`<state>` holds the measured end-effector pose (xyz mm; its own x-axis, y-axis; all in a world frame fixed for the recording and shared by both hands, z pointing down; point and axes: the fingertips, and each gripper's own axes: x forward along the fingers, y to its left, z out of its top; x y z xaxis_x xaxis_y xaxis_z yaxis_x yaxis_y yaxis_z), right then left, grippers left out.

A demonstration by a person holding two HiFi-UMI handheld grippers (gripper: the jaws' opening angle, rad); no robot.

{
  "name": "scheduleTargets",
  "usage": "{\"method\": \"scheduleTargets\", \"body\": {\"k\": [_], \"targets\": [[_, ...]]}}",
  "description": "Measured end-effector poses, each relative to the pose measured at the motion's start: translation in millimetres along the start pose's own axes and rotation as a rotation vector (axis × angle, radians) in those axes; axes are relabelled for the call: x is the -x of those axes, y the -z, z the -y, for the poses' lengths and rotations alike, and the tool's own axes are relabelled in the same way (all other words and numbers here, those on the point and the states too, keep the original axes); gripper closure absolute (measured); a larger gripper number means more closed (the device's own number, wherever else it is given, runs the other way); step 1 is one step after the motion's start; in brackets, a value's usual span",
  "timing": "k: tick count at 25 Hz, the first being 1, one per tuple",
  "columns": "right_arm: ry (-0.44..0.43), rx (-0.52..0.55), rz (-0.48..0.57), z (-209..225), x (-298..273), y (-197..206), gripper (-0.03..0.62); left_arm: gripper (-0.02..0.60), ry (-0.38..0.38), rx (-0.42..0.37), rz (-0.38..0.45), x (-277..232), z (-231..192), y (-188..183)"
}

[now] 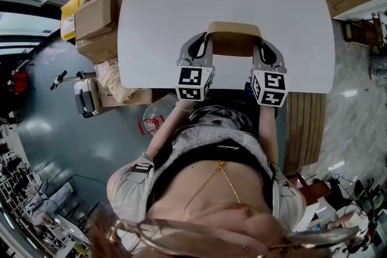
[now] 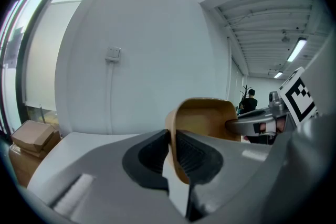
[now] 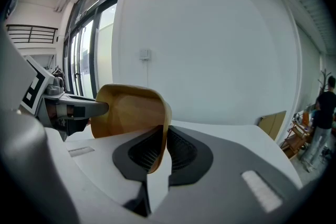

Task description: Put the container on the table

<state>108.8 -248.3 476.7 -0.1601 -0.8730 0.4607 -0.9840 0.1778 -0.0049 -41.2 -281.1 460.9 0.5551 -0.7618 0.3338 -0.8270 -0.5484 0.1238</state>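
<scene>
A tan, rounded-rectangle container [image 1: 233, 39] hangs over the near edge of the white table [image 1: 157, 15], held from both ends. My left gripper [image 1: 205, 45] is shut on its left wall, and my right gripper [image 1: 259, 48] is shut on its right wall. In the left gripper view the container [image 2: 207, 115] has its thin rim pinched between the ribbed pads of the left gripper [image 2: 172, 150]. The right gripper view shows the container [image 3: 131, 110] clamped the same way by the right gripper [image 3: 163, 152]. Its open side faces up.
Cardboard boxes [image 1: 97, 18] and a yellow bin [image 1: 71, 9] stand left of the table. A wooden pallet [image 1: 305, 130] lies on the floor at the right. A person [image 2: 249, 102] stands far off in the room. Bare table top stretches beyond the container.
</scene>
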Motion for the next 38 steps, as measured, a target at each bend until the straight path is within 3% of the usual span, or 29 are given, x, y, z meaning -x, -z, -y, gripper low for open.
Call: {"method": "scheduleTargets", "body": {"k": [38], "targets": [[-0.053,-0.053,-0.366,0.6,-71.5,135.9,0.539,0.558,-0.006,0.141,-0.338,-53.6,-20.1,144.0]]}}
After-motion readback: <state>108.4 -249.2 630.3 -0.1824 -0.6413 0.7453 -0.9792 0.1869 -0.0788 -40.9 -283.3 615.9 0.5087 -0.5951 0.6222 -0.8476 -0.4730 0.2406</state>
